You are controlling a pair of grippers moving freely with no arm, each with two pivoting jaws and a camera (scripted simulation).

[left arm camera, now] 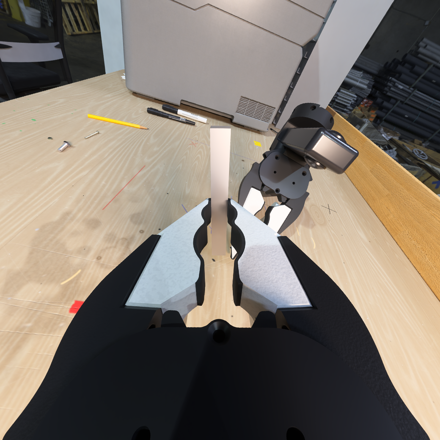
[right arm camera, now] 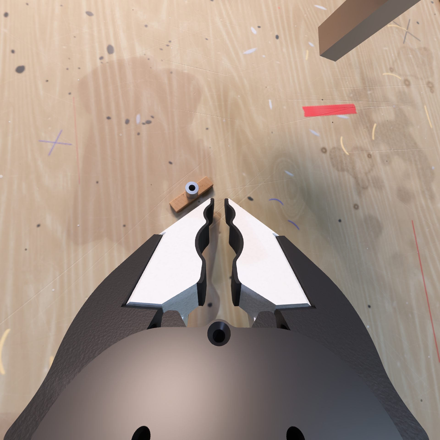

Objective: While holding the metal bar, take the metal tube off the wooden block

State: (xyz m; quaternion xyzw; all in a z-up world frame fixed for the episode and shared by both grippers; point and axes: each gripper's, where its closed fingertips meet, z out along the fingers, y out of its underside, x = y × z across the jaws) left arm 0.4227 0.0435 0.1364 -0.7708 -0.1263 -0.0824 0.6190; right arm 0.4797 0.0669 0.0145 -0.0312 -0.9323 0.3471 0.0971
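Note:
My left gripper (left arm camera: 219, 202) is shut on the metal bar (left arm camera: 220, 181), a pale flat bar held upright between its fingertips, above the table. The bar's end also shows in the right wrist view (right arm camera: 357, 28) at the top right. The small wooden block (right arm camera: 202, 188) lies flat on the table with the short metal tube (right arm camera: 191, 190) standing on it. My right gripper (right arm camera: 219, 201) points down at the table, just right of and nearer than the block, its jaws almost together with only a narrow slit and nothing between them. It also shows in the left wrist view (left arm camera: 271, 212), right of the bar.
A beige machine (left arm camera: 214, 59) stands at the back of the plywood table (left arm camera: 95, 214). Two markers (left arm camera: 176, 115), a yellow pencil (left arm camera: 116, 122) and screws (left arm camera: 63, 146) lie far left. A raised wooden edge (left arm camera: 392, 190) runs along the right. Red tape (right arm camera: 329, 110) is stuck on the table.

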